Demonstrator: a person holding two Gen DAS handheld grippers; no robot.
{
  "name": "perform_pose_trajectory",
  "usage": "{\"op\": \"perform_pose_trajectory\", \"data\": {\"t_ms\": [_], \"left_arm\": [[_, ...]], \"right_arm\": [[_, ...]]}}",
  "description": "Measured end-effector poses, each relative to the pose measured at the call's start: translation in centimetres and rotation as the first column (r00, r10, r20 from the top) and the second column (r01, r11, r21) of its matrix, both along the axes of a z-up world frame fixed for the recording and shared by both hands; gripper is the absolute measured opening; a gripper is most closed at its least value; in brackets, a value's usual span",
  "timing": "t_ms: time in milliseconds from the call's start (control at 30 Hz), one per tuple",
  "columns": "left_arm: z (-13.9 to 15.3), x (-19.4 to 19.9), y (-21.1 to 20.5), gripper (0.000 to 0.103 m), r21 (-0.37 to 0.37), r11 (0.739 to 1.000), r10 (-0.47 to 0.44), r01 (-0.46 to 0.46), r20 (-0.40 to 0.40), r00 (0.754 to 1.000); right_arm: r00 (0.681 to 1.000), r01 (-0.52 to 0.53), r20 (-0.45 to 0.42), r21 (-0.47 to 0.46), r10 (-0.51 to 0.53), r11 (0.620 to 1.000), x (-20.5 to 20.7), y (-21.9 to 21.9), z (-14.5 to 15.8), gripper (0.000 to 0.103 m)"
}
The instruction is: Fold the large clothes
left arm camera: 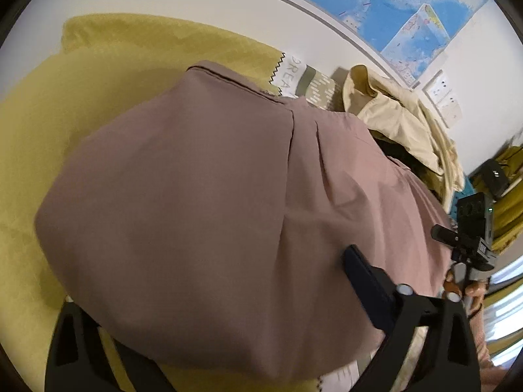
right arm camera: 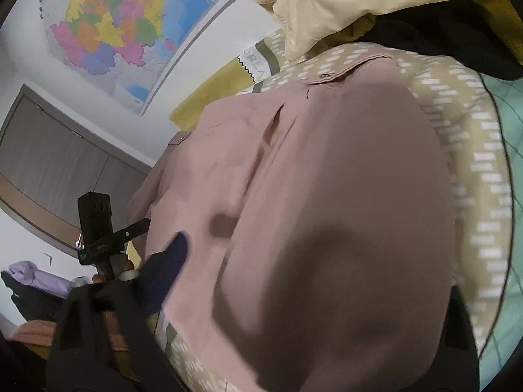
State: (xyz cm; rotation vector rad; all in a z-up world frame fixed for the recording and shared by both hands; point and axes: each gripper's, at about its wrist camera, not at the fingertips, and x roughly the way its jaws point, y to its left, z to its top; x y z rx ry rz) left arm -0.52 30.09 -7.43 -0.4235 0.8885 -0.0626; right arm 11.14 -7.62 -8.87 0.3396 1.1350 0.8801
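Note:
A large dusty-pink garment (left arm camera: 202, 202) lies spread on a yellow-green and patterned bedcover; it also fills the right wrist view (right arm camera: 327, 196). My left gripper (left arm camera: 212, 294) hovers over its near edge; the right finger (left arm camera: 366, 281) shows above the cloth, the left finger is hidden under or behind it. My right gripper (right arm camera: 313, 281) is over the garment's near part; its left finger (right arm camera: 170, 261) rests at the cloth's left edge, the right finger is hidden. Each gripper sees the other at the garment's side.
A pile of cream and dark clothes (left arm camera: 402, 124) sits at the far side of the bed (right arm camera: 359, 6). A map (right arm camera: 114, 23) hangs on the wall. A teal quilt (right arm camera: 503, 137) lies to the right. A wardrobe (right arm camera: 49, 163) stands at left.

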Motion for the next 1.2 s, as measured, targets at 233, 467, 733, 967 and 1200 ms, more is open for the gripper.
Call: {"op": "perform_pose_trajectory", "data": {"t_ms": [233, 467, 733, 967, 1200], "left_arm": [[-0.1, 1.1, 1.8, 0.034, -0.038, 0.997, 0.073, -0.074, -0.021, 0.997], [5.0, 0.5, 1.4, 0.023, -0.038, 0.999, 0.026, -0.023, 0.085, 0.996], [12.0, 2.0, 5.3, 0.022, 0.0, 0.999, 0.047, -0.048, 0.185, 0.982], [19.2, 3.5, 12.5, 0.021, 0.118, 0.972, 0.168, -0.204, 0.265, 0.95], [23.1, 5.3, 21.2, 0.021, 0.223, 0.884, 0.332, -0.411, 0.319, 0.888]], "right_arm": [[0.998, -0.005, -0.065, 0.089, 0.011, 0.996, 1.1, 0.1, -1.1, 0.026], [0.998, -0.048, 0.058, 0.165, 0.039, 0.985, 0.1, 2.1, 5.3, 0.021], [0.971, -0.139, 0.22, 0.209, 0.092, 0.968, 1.9, 8.5, 14.3, 0.02], [0.93, -0.253, 0.328, 0.24, 0.167, 0.937, 6.2, 19.0, 19.8, 0.02], [0.91, -0.316, 0.361, 0.281, 0.205, 0.906, 11.1, 30.3, 20.5, 0.02]]}}
